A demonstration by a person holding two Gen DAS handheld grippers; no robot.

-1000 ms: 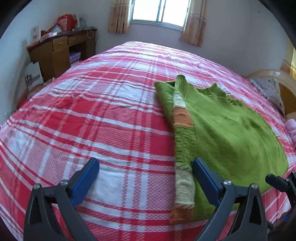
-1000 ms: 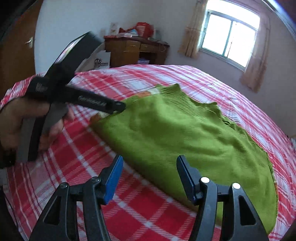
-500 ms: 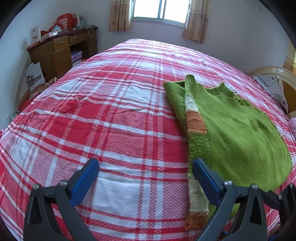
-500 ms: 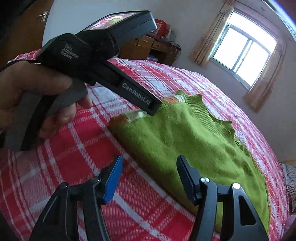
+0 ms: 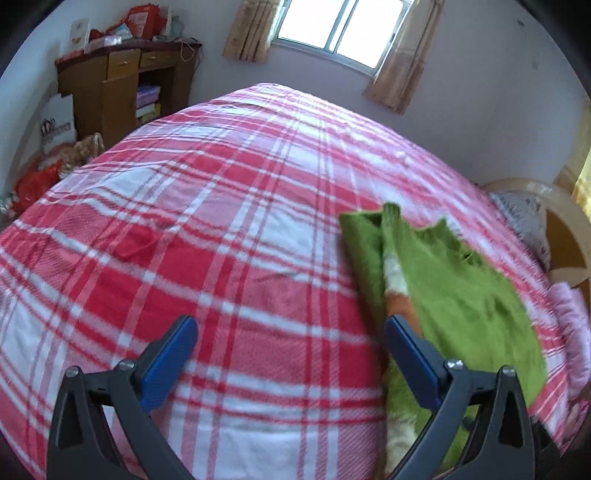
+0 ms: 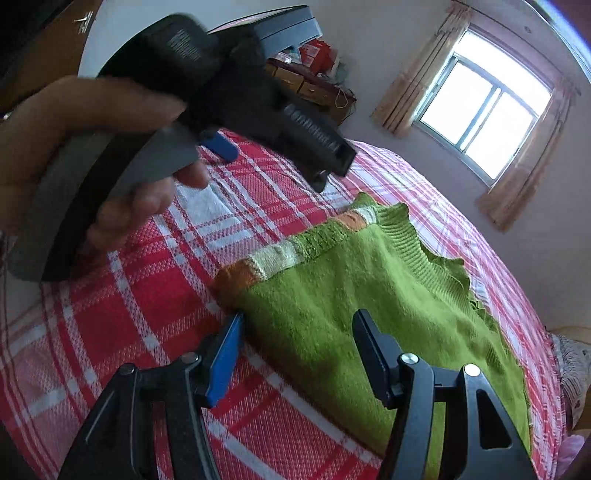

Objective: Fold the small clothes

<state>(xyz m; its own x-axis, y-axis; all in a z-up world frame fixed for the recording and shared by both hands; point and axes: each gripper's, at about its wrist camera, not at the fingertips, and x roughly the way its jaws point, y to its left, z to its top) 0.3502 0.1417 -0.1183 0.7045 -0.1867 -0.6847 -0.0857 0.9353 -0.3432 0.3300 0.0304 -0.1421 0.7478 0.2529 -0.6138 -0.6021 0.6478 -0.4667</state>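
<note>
A green knitted sweater (image 5: 458, 295) with an orange and cream striped sleeve (image 5: 397, 288) lies folded flat on the red and white plaid bed (image 5: 221, 229). My left gripper (image 5: 291, 347) is open and empty above the bed, with the sweater's left edge by its right finger. In the right wrist view the sweater (image 6: 369, 295) lies ahead. My right gripper (image 6: 295, 347) is open and empty, close over the sweater's near edge. The left gripper's body, held in a hand (image 6: 110, 155), hangs above the bed to the left.
A wooden desk (image 5: 122, 85) with clutter stands at the far left by the wall. Bags (image 5: 55, 125) sit on the floor beside it. A window with curtains (image 5: 343, 33) is behind the bed. A chair (image 5: 554, 229) and pink cloth (image 5: 569, 332) are at the right.
My left gripper has lifted and pulled back, so the sweater sits further right in its view. My right gripper has moved closer to the sweater's near edge. Both stay open.
</note>
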